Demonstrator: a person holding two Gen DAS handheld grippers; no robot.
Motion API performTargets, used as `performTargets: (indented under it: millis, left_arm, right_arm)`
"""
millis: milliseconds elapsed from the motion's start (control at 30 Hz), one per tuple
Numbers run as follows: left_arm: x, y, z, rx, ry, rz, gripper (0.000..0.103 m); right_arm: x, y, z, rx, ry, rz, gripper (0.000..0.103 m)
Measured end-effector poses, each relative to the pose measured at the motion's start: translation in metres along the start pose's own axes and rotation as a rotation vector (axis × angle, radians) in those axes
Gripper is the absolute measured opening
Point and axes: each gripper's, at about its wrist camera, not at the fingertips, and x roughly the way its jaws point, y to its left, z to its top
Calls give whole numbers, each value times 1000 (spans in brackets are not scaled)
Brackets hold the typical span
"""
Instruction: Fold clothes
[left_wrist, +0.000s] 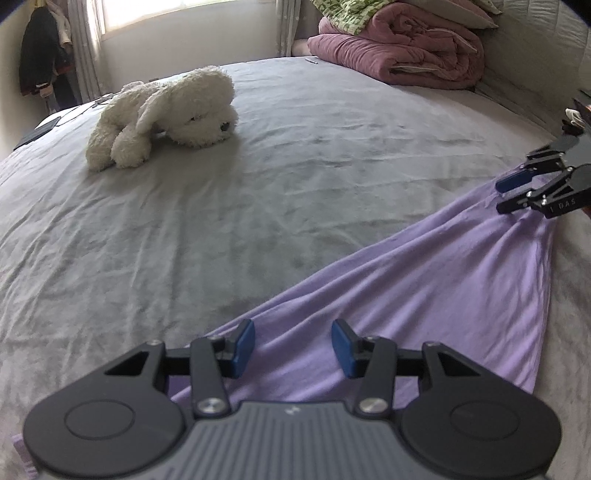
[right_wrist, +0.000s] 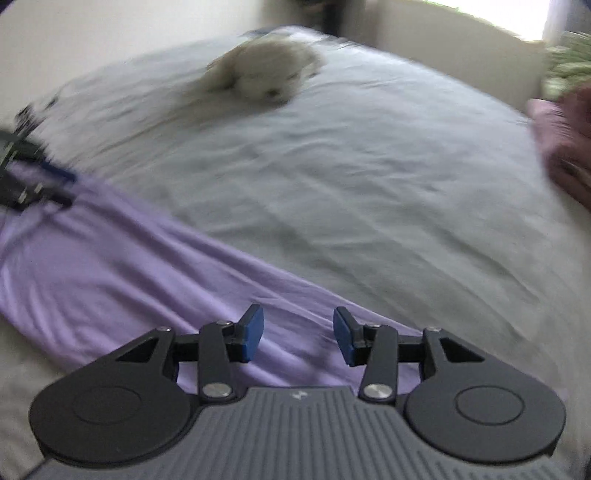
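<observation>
A lilac garment (left_wrist: 424, 280) lies stretched in long creases across the grey bed sheet (left_wrist: 258, 184). My left gripper (left_wrist: 293, 332) stands open over one end of it, blue pads apart and nothing pinched between them. The right gripper (left_wrist: 509, 194) shows at the far right edge over the other end, its jaws apart. In the blurred right wrist view, the right gripper (right_wrist: 298, 325) is open above the lilac garment (right_wrist: 110, 266), with cloth under the pads but not squeezed. The left gripper (right_wrist: 55, 188) appears smeared at the left edge.
A white plush dog (left_wrist: 166, 114) lies on the far part of the bed, also seen blurred (right_wrist: 266, 74). A folded pink quilt (left_wrist: 402, 51) with a green pillow on top sits at the head end. Dark clothes (left_wrist: 40, 51) hang by the window.
</observation>
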Motion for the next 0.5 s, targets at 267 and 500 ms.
performTargets:
  millis: [267, 500]
  left_arm:
    - [2, -1, 0, 16, 11, 24, 38]
    - [2, -3, 1, 34, 6, 30, 10]
  right_arm:
    - [13, 6, 14, -151, 134, 51, 10]
    - [7, 19, 13, -238, 120, -31, 0]
